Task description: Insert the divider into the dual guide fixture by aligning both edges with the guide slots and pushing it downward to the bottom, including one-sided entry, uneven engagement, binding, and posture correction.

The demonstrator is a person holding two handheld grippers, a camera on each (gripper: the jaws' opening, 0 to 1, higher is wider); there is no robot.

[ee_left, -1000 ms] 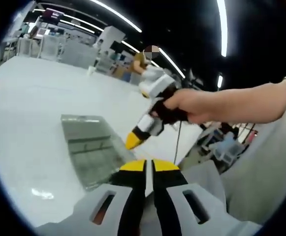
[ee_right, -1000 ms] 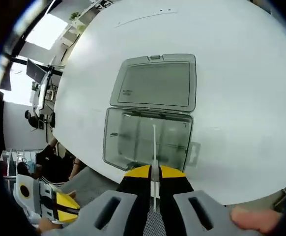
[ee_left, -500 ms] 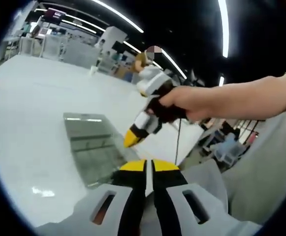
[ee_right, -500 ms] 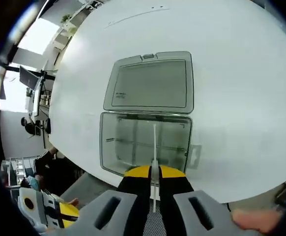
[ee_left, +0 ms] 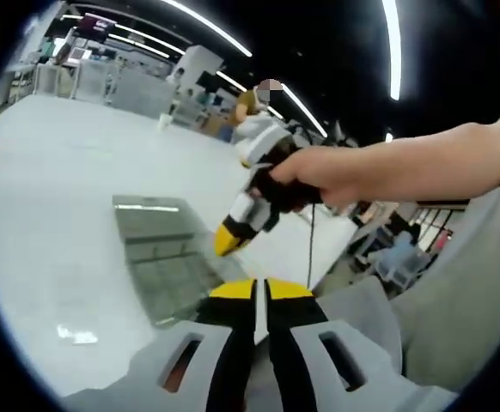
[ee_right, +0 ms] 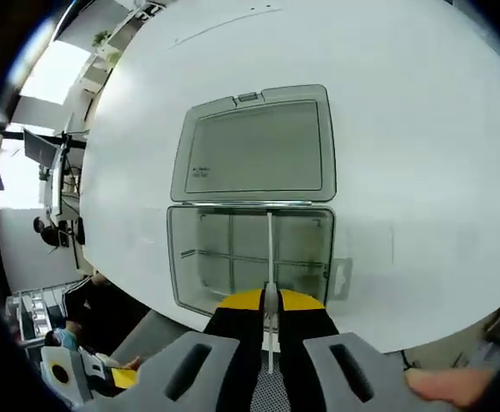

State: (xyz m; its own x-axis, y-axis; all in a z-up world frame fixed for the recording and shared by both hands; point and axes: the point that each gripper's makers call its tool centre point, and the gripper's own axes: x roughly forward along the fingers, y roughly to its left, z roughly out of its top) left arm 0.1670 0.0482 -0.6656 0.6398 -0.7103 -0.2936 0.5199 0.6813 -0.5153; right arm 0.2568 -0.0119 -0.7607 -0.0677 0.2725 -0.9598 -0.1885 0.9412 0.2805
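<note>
A clear plastic compartment box (ee_right: pixel 250 257) lies open on the white table (ee_right: pixel 422 172), its lid (ee_right: pixel 254 146) folded flat beyond it. My right gripper (ee_right: pixel 269 300) is shut on a thin translucent divider (ee_right: pixel 270 249), which stands edge-on above the box's middle. In the left gripper view the box (ee_left: pixel 160 253) sits ahead and left, and the right gripper (ee_left: pixel 226 241) hangs above its near edge, held by a hand (ee_left: pixel 314 176). My left gripper (ee_left: pixel 259 290) is shut with nothing between its yellow tips, back from the box.
The white table (ee_left: pixel 52 172) stretches far around the box. A person's sleeve and arm (ee_left: pixel 456 257) fill the right of the left gripper view. Shelves and a seated person (ee_left: pixel 254 103) stand beyond the table's far edge. The table's edge (ee_right: pixel 130 300) runs close below the box.
The right gripper's view has shifted so the box sits squarer and larger, with the divider over its middle. In the left gripper view the right gripper has edged slightly up and left.
</note>
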